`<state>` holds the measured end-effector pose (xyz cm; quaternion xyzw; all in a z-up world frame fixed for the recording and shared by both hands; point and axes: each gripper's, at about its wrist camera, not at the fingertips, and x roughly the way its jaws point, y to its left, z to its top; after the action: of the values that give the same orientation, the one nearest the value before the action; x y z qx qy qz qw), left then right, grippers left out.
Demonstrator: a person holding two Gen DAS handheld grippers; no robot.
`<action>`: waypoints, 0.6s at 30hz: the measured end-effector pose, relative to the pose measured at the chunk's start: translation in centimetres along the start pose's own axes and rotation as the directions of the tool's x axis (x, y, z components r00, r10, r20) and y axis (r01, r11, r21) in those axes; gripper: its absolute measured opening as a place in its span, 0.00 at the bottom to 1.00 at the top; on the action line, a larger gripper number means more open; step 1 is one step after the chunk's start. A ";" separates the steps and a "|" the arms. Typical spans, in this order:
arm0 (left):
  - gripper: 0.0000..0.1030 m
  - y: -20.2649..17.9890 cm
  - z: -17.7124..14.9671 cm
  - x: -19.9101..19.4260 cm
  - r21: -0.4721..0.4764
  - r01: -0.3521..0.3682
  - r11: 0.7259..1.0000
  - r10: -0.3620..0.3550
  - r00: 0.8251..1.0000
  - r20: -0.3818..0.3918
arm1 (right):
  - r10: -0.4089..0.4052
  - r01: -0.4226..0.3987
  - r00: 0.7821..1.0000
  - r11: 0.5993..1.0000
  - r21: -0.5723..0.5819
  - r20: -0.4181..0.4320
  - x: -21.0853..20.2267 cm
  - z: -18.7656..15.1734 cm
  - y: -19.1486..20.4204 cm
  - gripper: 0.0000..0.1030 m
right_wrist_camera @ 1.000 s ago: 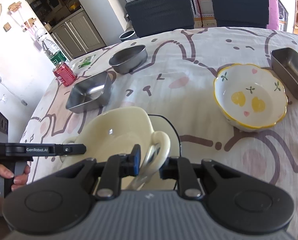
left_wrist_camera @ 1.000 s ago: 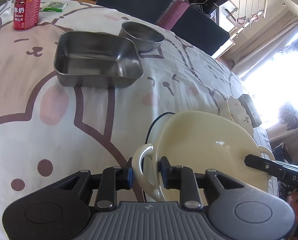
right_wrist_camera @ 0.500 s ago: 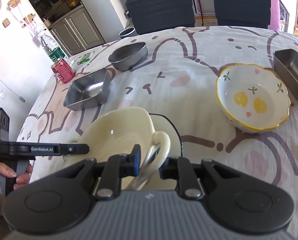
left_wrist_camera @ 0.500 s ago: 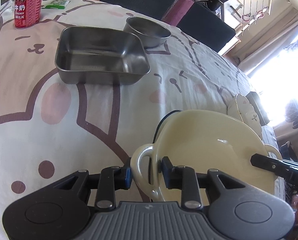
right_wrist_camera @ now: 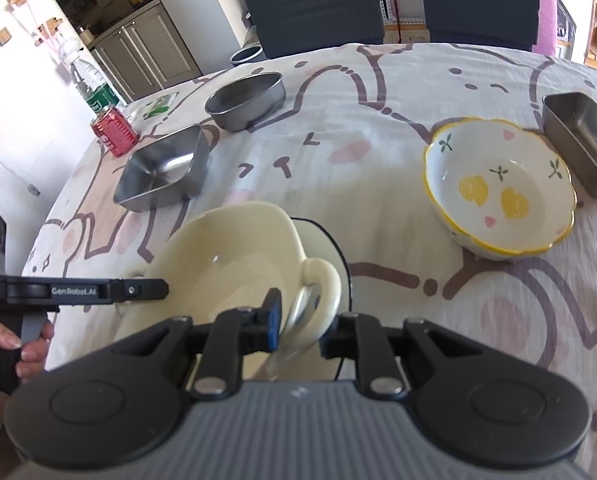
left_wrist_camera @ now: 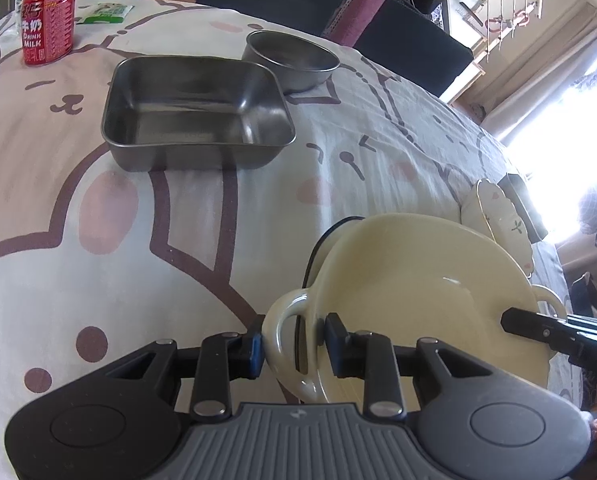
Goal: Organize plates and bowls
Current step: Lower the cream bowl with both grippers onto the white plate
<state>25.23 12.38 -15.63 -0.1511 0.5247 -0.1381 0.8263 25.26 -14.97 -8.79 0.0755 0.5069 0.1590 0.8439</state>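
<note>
A: Grippers flank cream two-handled bowl (left_wrist_camera: 418, 280) above tablecloth (left_wrist_camera: 98, 240).
B: Left gripper (left_wrist_camera: 294, 346) and right gripper (right_wrist_camera: 300, 326) each pinch an opposite handle, narrowly parted; handles' axis spans both hands.

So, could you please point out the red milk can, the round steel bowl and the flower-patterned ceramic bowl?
Red milk can (left_wrist_camera: 48, 24): left wrist view, on its printed side.
Round steel bowl (right_wrist_camera: 245, 101): right wrist view, on its inner wall.
Flower-patterned ceramic bowl (right_wrist_camera: 498, 196): right wrist view, on its inside bottom.
</note>
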 end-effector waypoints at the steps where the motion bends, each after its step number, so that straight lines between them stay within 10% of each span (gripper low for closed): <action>1: 0.31 -0.1 0.0 0.0 0.009 -0.004 1.000 0.004 1.000 0.000 | -0.004 0.004 1.000 1.000 0.000 -0.003 0.0 0.0 0.0 0.21; 18: 0.32 -1.8 -0.2 -0.2 0.128 -0.065 0.990 0.065 0.998 0.006 | -0.038 0.039 0.998 0.999 0.017 -0.057 0.8 -0.4 -0.4 0.23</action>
<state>24.83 10.79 -14.78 -0.0806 0.5186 -0.1447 0.8388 25.35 -15.09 -9.81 0.0690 0.5332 0.1402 0.8314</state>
